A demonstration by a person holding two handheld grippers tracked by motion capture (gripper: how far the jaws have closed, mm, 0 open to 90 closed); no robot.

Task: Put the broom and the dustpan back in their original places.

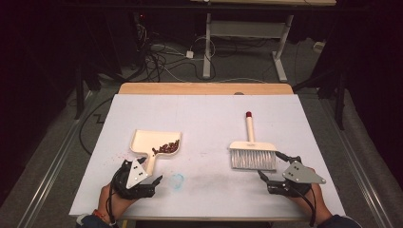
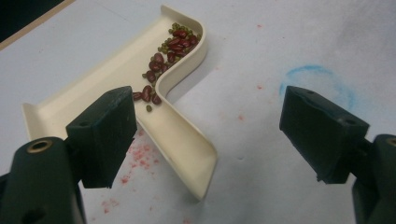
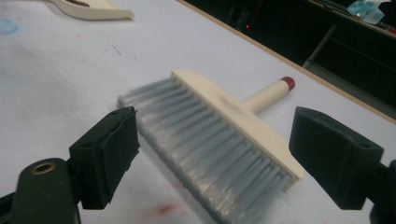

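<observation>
High view: a white tabletop [image 1: 204,118] carries a cream dustpan [image 1: 154,144] at left and a brush [image 1: 252,152] at right, well apart. Beans [image 1: 167,147] lie heaped in the pan's near right corner. The left gripper [image 1: 151,183] sits just behind the pan's handle, the right gripper [image 1: 267,183] just behind the grey bristles; the brush handle with its red tip points away from the person. A faint blue ring [image 1: 177,180] marks the sheet between the hands. No writing can be read anywhere.

Left gripper view: the jaws stand wide open, holding nothing. The dustpan [image 2: 140,112] handle runs toward the left jaw, near it; whether they touch I cannot tell. Red and green beans [image 2: 168,56] sit in the pan. Red specks dot the sheet.

Right gripper view: the jaws are spread wide and empty, with the brush [image 3: 219,135] bristles lying between and beyond them.
</observation>
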